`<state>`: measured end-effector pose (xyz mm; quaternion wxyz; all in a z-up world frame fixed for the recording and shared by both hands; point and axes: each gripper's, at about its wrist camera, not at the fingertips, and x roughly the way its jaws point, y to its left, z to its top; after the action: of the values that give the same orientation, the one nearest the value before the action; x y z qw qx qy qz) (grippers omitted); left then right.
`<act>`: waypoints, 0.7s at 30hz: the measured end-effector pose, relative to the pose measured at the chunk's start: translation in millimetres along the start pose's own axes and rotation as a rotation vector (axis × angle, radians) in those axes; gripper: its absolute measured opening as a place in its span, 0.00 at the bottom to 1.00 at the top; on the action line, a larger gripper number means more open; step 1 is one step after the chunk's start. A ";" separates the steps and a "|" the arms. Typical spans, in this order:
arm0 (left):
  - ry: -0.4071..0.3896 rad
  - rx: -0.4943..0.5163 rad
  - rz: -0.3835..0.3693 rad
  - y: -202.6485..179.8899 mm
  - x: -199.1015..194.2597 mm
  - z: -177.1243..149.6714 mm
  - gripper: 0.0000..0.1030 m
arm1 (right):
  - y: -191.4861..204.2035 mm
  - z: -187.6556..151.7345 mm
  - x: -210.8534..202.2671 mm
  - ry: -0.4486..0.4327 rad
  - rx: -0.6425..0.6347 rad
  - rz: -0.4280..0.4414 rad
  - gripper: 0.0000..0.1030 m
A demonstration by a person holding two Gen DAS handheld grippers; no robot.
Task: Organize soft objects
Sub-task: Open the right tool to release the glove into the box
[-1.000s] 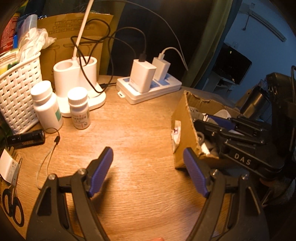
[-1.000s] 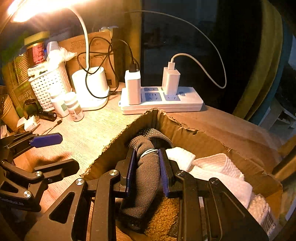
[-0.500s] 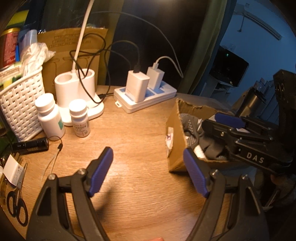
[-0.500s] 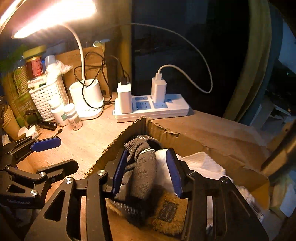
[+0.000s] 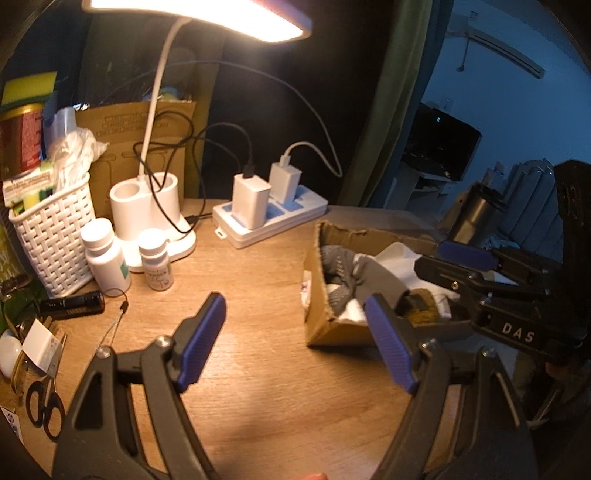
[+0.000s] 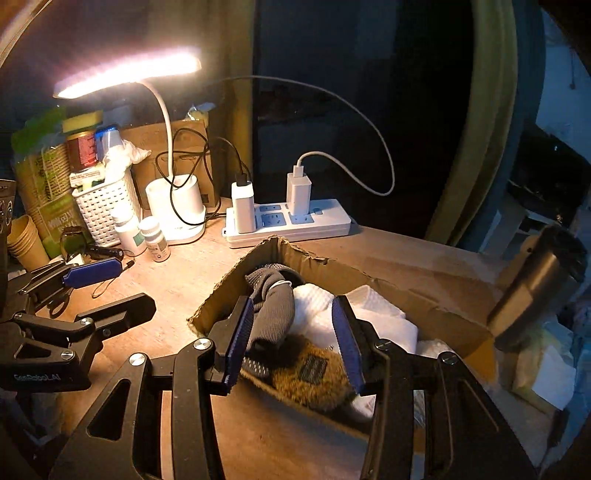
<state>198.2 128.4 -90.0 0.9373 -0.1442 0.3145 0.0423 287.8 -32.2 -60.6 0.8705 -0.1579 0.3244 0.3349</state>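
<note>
- Standing under a lit white desk lamp (image 5: 199, 14), the wooden desk (image 5: 258, 288) glows warm orange, while the room behind falls into dim blue.
- Along the desk's back edge sit a white woven basket (image 5: 55, 229) stuffed with packets, the lamp's two-cup base (image 5: 147, 206), two white pill bottles (image 5: 107, 258) just in front of the base, and a white power strip (image 5: 273, 218) with two chargers plugged in and cables looping away.
- A black flashlight (image 5: 72, 304) lies near the basket; black-handled scissors (image 5: 42, 406) rest at the desk's left edge.
- A dark window and an olive curtain (image 6: 480, 122) rise behind the power strip; to the right, the left wrist view shows a dark screen (image 5: 439, 147) on a low stand against a blue wall.
- An open cardboard box (image 6: 369, 284) sits on the right part of the desk, holding the soft things: a grey knit glove (image 6: 273, 314) draped over white cloths (image 6: 373, 321), with a brown fuzzy item (image 6: 317, 373) at the near side.
- The right gripper (image 6: 291, 343) hangs over the box with its blue pads parted on either side of the glove, neither pad pressing on it.
- The left gripper (image 5: 295, 339) hovers over bare wood left of the box, jaws wide apart and empty.
- A dark metal tumbler (image 6: 535, 288) stands beyond the box's far right corner.
</note>
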 end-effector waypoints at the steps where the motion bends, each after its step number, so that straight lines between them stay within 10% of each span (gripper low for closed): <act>1: -0.003 0.003 -0.002 -2.4 -2.1 -0.3 0.77 | -0.3 -1.1 -3.9 -0.004 0.001 -0.003 0.45; 21: -0.082 0.074 -0.046 -56.6 -67.4 -5.4 0.77 | -1.5 -25.0 -93.2 -0.103 0.024 -0.063 0.46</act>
<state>150.9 73.5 -39.8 0.9548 -0.1149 0.2737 0.0151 224.7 -90.4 -16.5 0.8980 -0.1404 0.2778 0.3110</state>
